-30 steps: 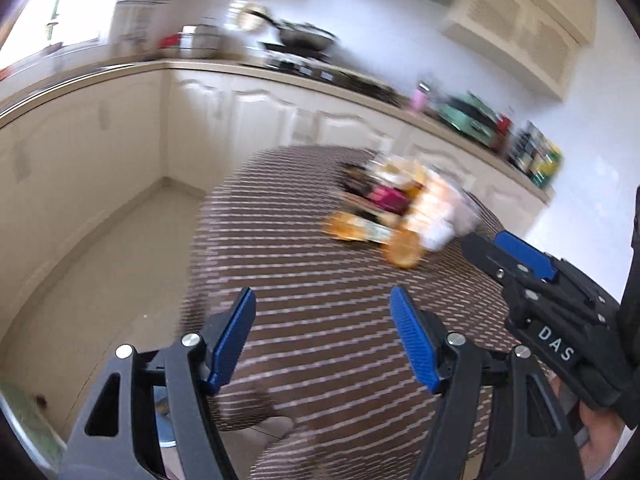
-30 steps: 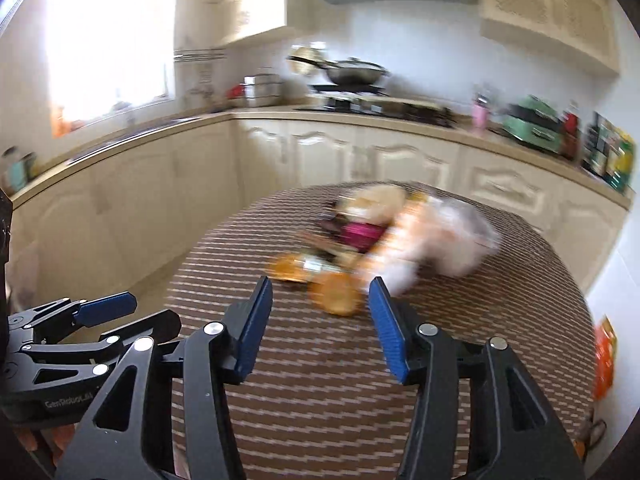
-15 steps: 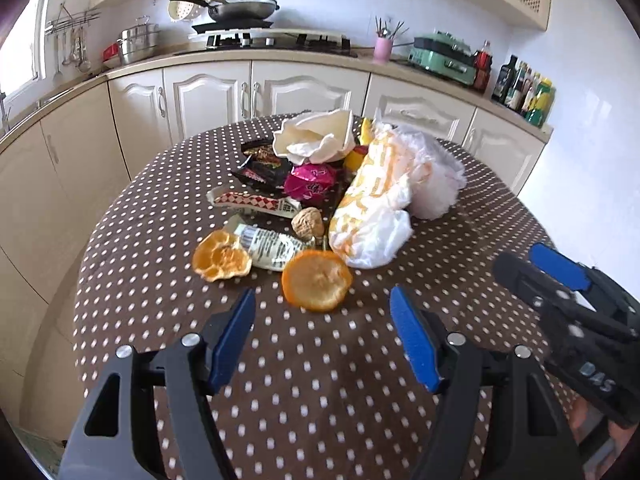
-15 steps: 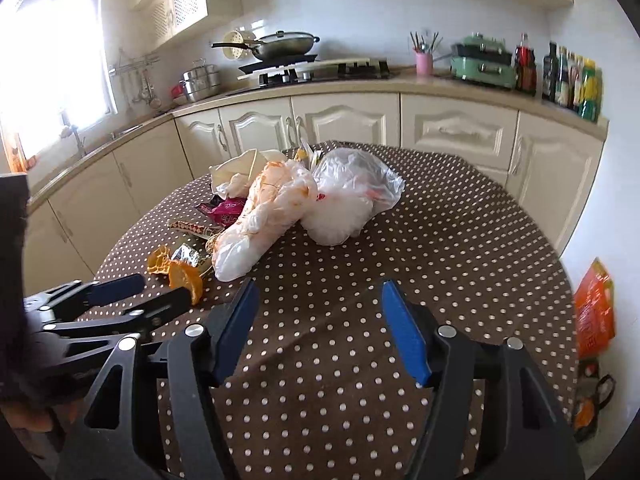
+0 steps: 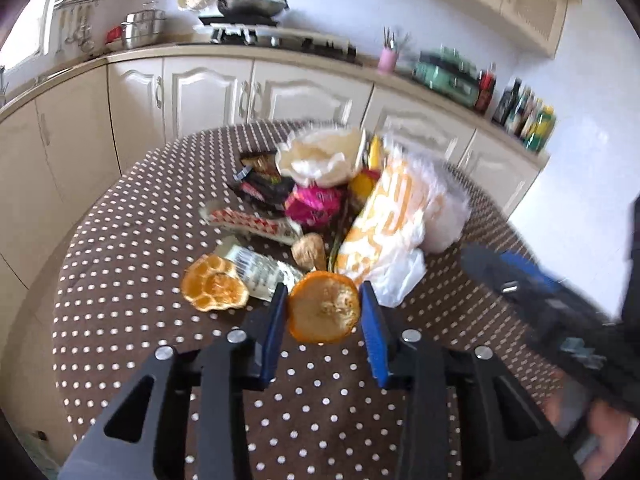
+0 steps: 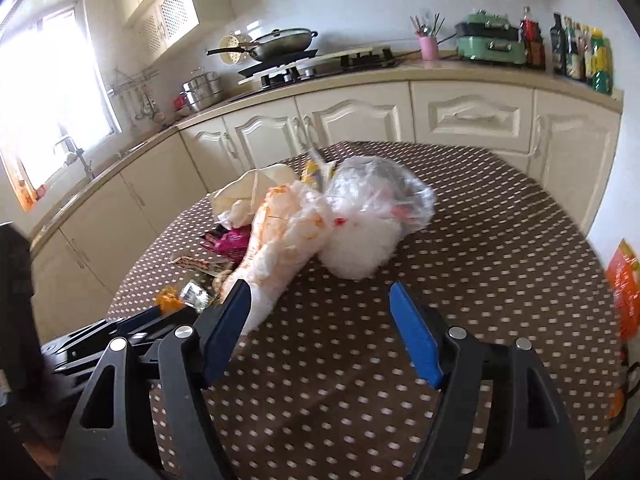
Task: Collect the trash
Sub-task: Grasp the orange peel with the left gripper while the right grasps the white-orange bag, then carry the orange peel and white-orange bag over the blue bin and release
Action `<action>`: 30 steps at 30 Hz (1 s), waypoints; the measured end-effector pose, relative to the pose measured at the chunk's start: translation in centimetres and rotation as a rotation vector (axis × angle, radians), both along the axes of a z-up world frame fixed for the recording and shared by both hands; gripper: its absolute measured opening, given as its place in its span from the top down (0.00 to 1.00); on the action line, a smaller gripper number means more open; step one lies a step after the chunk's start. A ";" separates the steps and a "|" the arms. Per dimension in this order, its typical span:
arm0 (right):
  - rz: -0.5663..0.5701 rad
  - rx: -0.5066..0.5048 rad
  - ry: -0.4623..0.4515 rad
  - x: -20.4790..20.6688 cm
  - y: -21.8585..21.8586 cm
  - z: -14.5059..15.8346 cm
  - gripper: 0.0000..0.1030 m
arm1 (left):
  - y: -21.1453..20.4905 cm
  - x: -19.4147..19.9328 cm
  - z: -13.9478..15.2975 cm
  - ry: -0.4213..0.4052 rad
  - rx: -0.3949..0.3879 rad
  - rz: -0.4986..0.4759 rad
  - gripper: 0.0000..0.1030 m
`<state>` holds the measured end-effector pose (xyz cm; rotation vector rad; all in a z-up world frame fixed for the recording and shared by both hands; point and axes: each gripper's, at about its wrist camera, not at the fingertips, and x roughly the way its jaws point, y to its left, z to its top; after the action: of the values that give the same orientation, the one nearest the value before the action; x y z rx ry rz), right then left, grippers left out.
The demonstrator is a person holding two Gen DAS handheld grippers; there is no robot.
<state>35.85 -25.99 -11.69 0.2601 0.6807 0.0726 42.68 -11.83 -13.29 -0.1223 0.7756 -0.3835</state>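
A heap of trash lies on the brown dotted table [image 5: 120, 280]. At its near edge is a round orange peel [image 5: 324, 312], which sits between the blue pads of my left gripper [image 5: 323, 292]. The jaws are closing and both pads touch the peel's edges. A second orange peel [image 5: 214, 288] lies just to its left, beside a silver wrapper [image 5: 260, 272] and a walnut [image 5: 308, 250]. My right gripper [image 6: 318, 288] hovers over bare cloth with its jaws opening and nothing between them. Its left fingertip [image 6: 236, 300] is at the end of the orange-and-white plastic bag [image 6: 288, 232].
The heap also holds a clear bag [image 6: 380, 200], a pink wrapper [image 5: 316, 204], dark wrappers [image 5: 260, 180], a red-and-white packet [image 5: 248, 220] and crumpled cream paper [image 5: 320, 156]. Cream cabinets and a counter [image 6: 440, 76] curve behind the table. An orange bag [image 6: 624, 292] is at the right.
My left gripper has moved forward to the near orange peel and its jaws have narrowed onto it. My right gripper has neared the plastic bags and opened a little wider.
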 end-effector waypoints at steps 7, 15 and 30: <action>0.041 0.086 0.076 4.1 2.1 -1.1 0.32 | 4.0 -1.4 2.4 -0.076 -0.107 0.058 0.66; 0.046 0.073 0.103 4.9 2.9 -1.7 0.69 | 5.7 -3.4 3.3 -0.102 -0.148 0.031 0.66; 0.286 0.018 -0.102 -4.4 12.8 3.9 0.69 | 16.6 -11.6 5.1 -0.204 -0.192 0.213 0.66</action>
<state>31.42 -13.18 -7.82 0.1736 0.6125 0.3627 31.12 4.72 -8.18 -0.3374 0.5170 -0.2622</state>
